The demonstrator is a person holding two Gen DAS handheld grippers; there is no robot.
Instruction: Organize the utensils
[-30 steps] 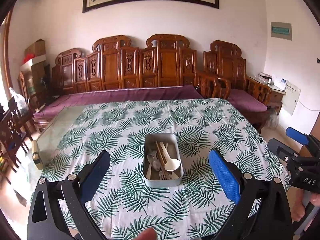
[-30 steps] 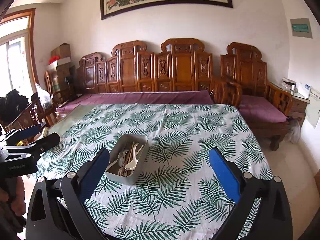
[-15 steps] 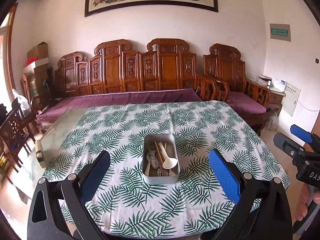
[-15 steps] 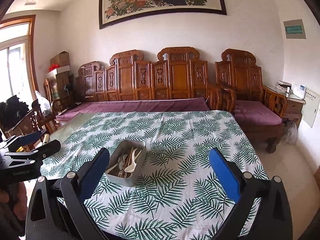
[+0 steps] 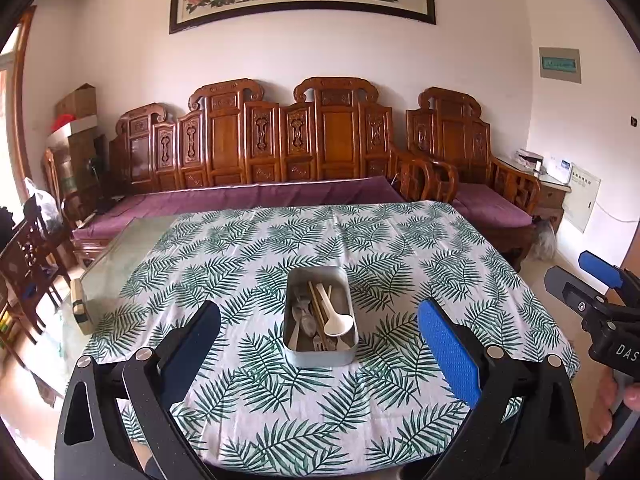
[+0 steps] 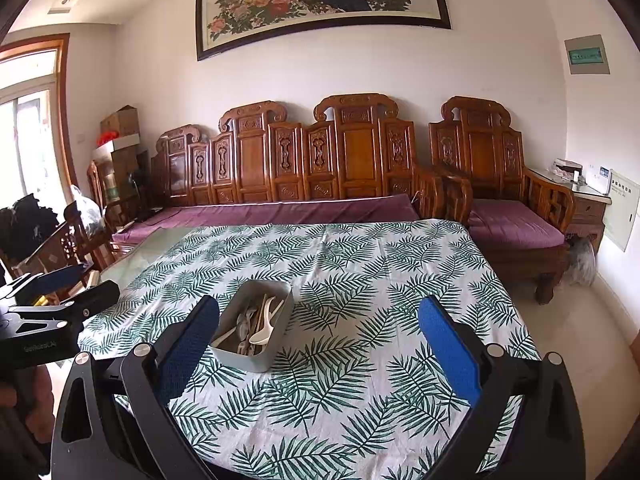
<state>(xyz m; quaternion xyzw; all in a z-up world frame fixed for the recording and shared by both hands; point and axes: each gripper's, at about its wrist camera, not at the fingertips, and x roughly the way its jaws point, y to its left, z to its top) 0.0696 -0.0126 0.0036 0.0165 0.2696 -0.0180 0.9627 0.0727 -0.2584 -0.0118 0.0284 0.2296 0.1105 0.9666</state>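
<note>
A grey metal box (image 5: pixel 320 356) sits on the leaf-print tablecloth (image 5: pixel 248 248), holding a white spoon (image 5: pixel 334 320), wooden chopsticks (image 5: pixel 316 308) and metal cutlery. My left gripper (image 5: pixel 320 344) hangs open near the table's front edge, the box seen between its fingers but well beyond them. In the right wrist view the same box (image 6: pixel 256 354) lies left of centre with a white spoon (image 6: pixel 264 328) inside. My right gripper (image 6: pixel 318 344) is open and holds nothing, back from the table's near edge. Each gripper appears at the edge of the other's view.
A carved wooden bench with purple cushions (image 5: pixel 256 196) runs behind the table. A wooden armchair (image 6: pixel 500 208) stands at the right, dark chairs (image 5: pixel 28 256) at the left. Bare glass tabletop (image 5: pixel 120 264) shows left of the cloth. A small block (image 5: pixel 80 308) rests on that edge.
Both grippers have pulled back and up from the table, so the box looks smaller and farther off. Both stay open. The box and utensils have not moved.
</note>
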